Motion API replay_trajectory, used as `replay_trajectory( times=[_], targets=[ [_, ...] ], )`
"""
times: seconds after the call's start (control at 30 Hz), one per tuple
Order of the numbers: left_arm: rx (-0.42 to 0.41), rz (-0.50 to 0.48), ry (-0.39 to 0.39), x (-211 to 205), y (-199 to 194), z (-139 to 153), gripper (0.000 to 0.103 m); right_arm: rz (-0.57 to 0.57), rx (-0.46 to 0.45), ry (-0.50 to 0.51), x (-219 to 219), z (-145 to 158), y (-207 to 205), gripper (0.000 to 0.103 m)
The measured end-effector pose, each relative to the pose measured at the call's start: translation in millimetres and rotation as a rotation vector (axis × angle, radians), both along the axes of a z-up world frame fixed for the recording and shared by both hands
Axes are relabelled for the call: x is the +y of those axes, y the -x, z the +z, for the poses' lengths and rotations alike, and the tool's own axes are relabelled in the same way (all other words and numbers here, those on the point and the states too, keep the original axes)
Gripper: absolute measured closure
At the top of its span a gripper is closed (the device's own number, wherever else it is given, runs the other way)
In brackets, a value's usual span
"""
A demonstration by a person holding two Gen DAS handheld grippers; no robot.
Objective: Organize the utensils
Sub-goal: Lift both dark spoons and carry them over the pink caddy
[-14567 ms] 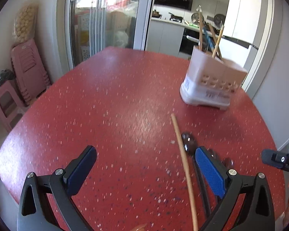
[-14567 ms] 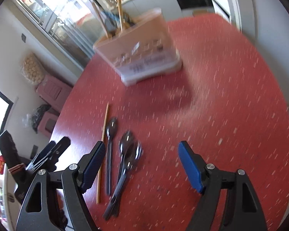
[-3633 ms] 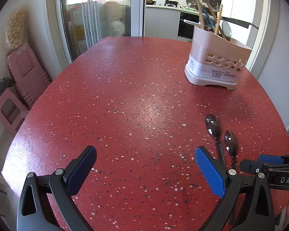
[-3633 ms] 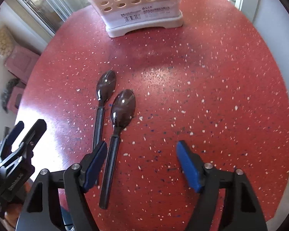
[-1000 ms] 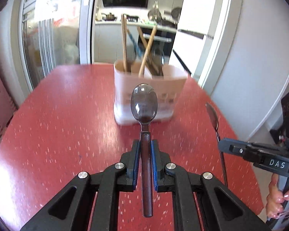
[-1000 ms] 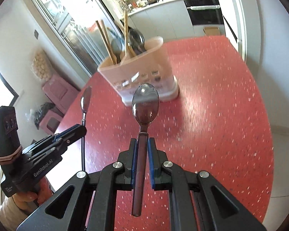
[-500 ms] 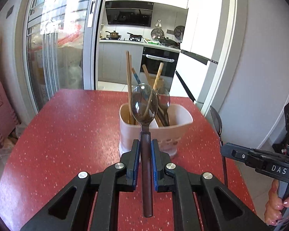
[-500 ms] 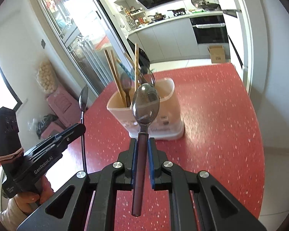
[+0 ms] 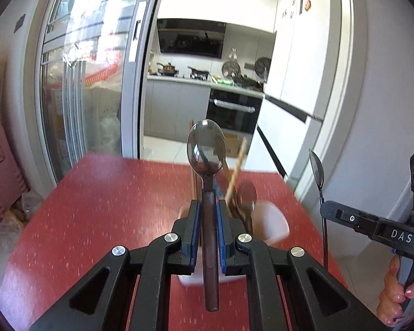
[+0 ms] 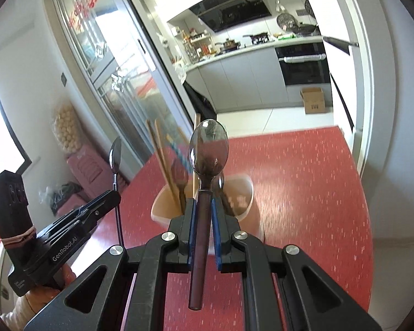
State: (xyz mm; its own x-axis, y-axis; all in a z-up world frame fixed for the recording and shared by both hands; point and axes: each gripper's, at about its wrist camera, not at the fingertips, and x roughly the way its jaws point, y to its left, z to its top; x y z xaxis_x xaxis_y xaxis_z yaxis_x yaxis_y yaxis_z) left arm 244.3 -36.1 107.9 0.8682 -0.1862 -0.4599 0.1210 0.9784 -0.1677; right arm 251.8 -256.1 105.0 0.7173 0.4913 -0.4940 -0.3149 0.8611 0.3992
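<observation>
Your left tongs are clamped narrow on the handle of a dark, glossy plastic spoon, bowl up ahead of the pads. Your right tongs grip a second dark glossy spoon the same way. Just beyond and below both tongs stands the pale pink plastic utensil holder on the red speckled desk; it is blurred, its front hidden behind your tongs, and the wooden chopsticks and darker utensils inside are hard to tell apart
</observation>
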Motion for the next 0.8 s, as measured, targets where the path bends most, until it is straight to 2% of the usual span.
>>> replay_trajectory(
  times=[0.2, 0.43, 0.53, 0.8],
  targets=[
    [-0.076, 0.027, 0.001, -2, -28, 1, 0.062, -0.033, -0.084, 0.024, 10, 8, -38, 0.091],
    [-0.132, 0.058, -0.039, -13, -58, -24, 0.062, -0.084, -0.195, 0.099, 29, -3, -70, 0.091],
    [-0.151, 0.072, -0.041, -15, -63, -37, 0.062, -0.096, -0.248, 0.146, 37, -14, -74, 0.091],
    [-0.172, 0.089, -0.105, -25, -59, -61, 0.062, -0.117, -0.337, 0.251, 55, -44, -68, 0.091]
  ],
)
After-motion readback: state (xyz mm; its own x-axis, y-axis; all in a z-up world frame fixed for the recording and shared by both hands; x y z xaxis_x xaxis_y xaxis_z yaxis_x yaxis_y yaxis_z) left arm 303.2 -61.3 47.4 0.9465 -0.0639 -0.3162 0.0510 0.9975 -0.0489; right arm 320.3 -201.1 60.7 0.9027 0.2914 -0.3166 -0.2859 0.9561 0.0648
